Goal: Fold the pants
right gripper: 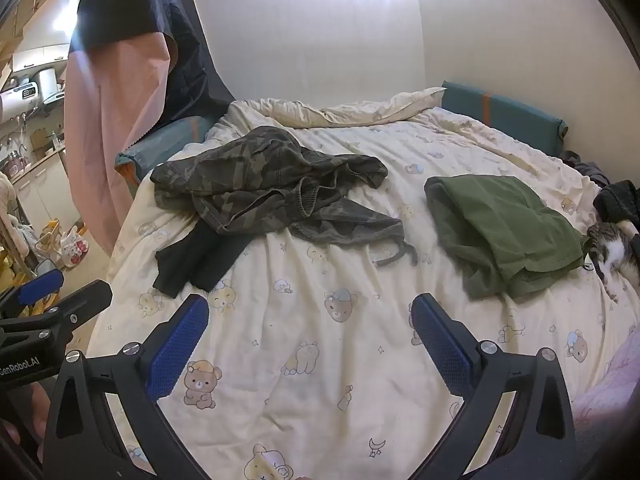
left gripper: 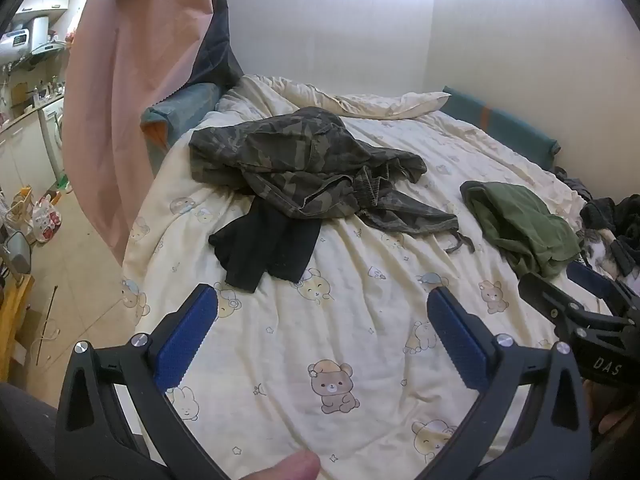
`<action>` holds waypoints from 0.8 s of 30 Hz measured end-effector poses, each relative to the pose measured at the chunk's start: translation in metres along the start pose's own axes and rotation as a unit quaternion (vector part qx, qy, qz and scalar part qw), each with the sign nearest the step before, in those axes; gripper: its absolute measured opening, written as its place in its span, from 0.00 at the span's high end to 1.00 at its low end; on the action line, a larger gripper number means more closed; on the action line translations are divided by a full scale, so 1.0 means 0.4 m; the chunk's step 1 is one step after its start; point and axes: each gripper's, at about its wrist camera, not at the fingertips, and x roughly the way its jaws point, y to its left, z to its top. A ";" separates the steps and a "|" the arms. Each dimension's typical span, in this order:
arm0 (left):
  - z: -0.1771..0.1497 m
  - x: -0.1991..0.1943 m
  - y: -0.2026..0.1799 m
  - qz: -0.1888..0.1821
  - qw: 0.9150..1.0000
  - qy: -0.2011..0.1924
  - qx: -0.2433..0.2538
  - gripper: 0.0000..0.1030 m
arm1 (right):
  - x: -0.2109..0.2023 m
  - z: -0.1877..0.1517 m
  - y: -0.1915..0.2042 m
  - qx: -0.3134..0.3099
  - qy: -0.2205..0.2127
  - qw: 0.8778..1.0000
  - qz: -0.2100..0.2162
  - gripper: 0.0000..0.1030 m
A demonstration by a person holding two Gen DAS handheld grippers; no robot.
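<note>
Crumpled camouflage pants point(left gripper: 304, 168) point(right gripper: 272, 188) lie in a heap on the far left half of the bed, partly over a black garment point(left gripper: 264, 248) point(right gripper: 196, 260). To their right sits a folded olive-green garment point(left gripper: 520, 224) point(right gripper: 504, 232). My left gripper point(left gripper: 322, 300) hovers open over the bare quilt, well short of the black garment, nothing between its blue pads. My right gripper point(right gripper: 310, 308) is also open and empty above the quilt, between the pants and the green garment; its fingers point(left gripper: 560, 300) show at the right edge of the left wrist view.
The cream bear-print quilt point(left gripper: 340, 360) point(right gripper: 320, 380) covers the bed. A cat point(right gripper: 612, 252) lies by dark clothes point(right gripper: 616, 196) at the right edge. A pink curtain point(left gripper: 128, 100) hangs left; teal cushions point(right gripper: 504, 116) line the wall. Bags point(left gripper: 44, 216) clutter the floor left.
</note>
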 end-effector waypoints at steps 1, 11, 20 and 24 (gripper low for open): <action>0.000 0.000 0.000 0.001 1.000 0.000 0.001 0.00 | 0.000 0.000 0.000 0.000 -0.001 1.000 0.000 0.00; 0.001 -0.001 0.000 0.003 1.000 -0.005 0.003 0.00 | -0.003 0.000 0.003 -0.002 -0.003 1.000 -0.002 0.00; 0.000 0.000 0.000 0.004 1.000 -0.007 0.004 0.00 | -0.004 -0.001 0.003 -0.003 -0.002 1.000 -0.001 0.00; 0.000 0.000 0.000 0.004 1.000 -0.006 0.006 0.00 | -0.004 -0.001 0.005 -0.003 -0.003 1.000 -0.002 0.00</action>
